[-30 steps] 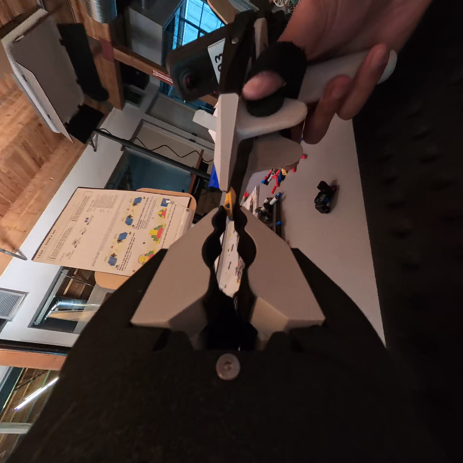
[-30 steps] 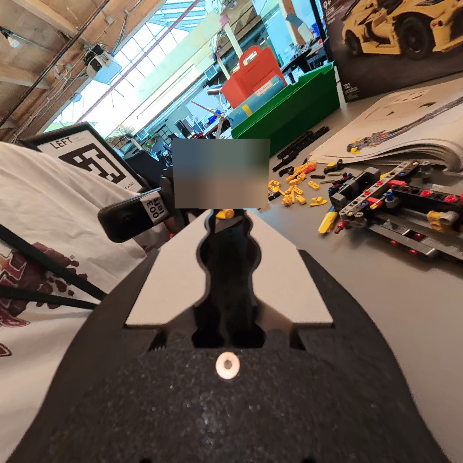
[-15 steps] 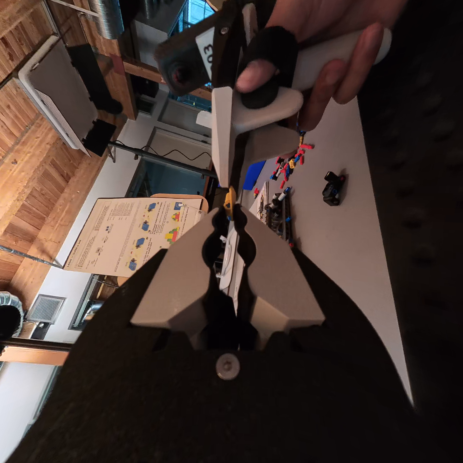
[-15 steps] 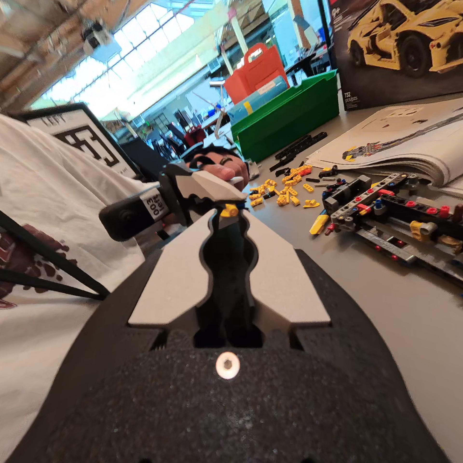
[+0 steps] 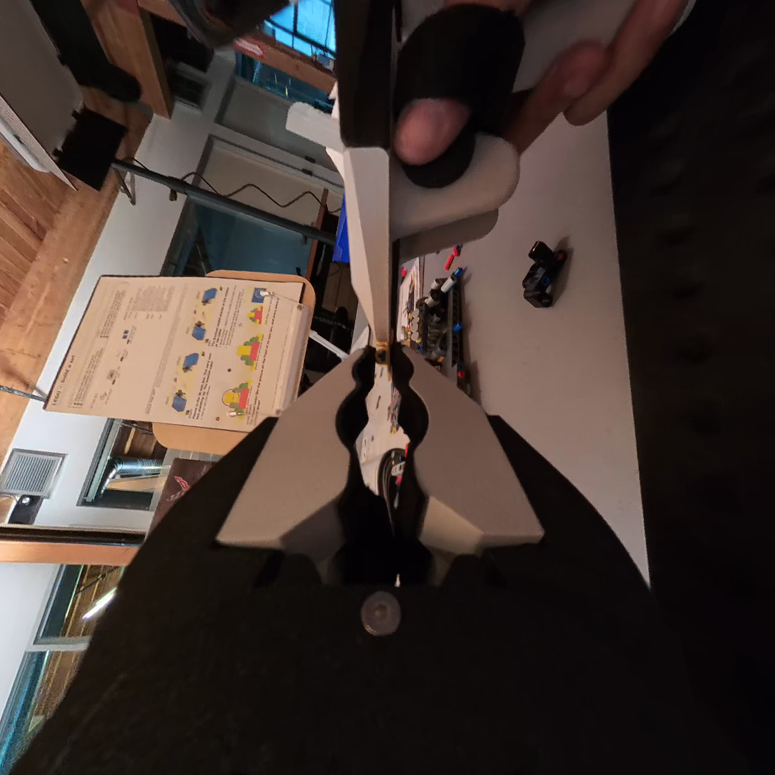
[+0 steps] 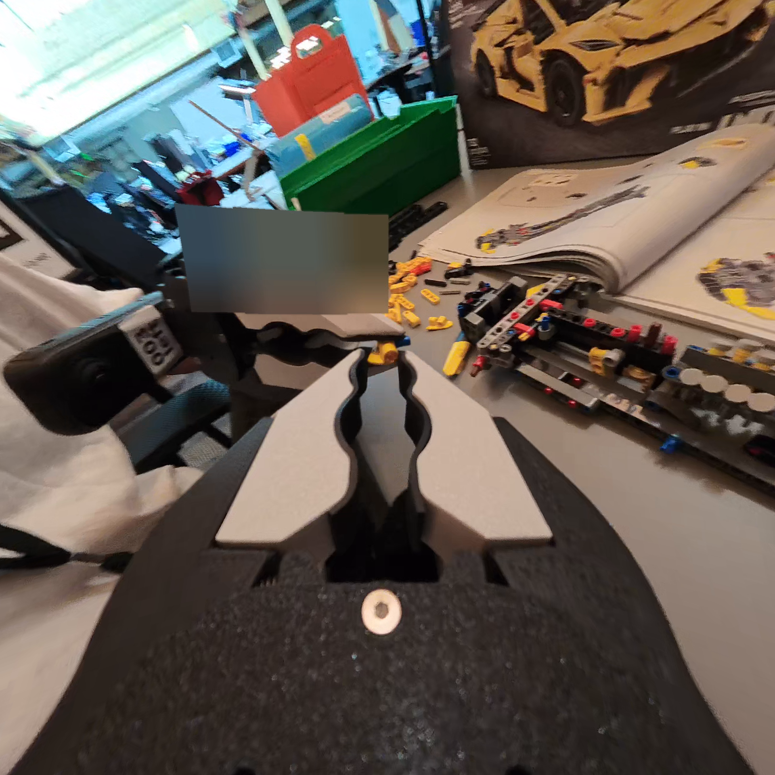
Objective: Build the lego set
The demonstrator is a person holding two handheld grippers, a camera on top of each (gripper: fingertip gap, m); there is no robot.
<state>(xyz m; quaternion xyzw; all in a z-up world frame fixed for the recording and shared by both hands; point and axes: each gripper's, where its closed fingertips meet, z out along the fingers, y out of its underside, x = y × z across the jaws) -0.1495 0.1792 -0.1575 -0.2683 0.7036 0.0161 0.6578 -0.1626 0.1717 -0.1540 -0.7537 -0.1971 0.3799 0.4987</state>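
Between the tips of both claws, the yellow connector (image 6: 382,353) is now pinched by left gripper (image 5: 382,356) while right gripper (image 6: 380,356) has loosened, so the handover looks finished.

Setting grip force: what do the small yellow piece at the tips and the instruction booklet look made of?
Yellow piece: looks like hard moulded plastic, smooth with a slight sheen and crisp round edges. Instruction booklet: paper, matte; the stacked page edges curve and sag.

Bare worktop (image 6: 629,545) lies open right of the right claw (image 6: 380,356); the chassis (image 6: 587,356) and manual (image 6: 608,235) block farther on, the left claw (image 6: 335,335) crosses just ahead.
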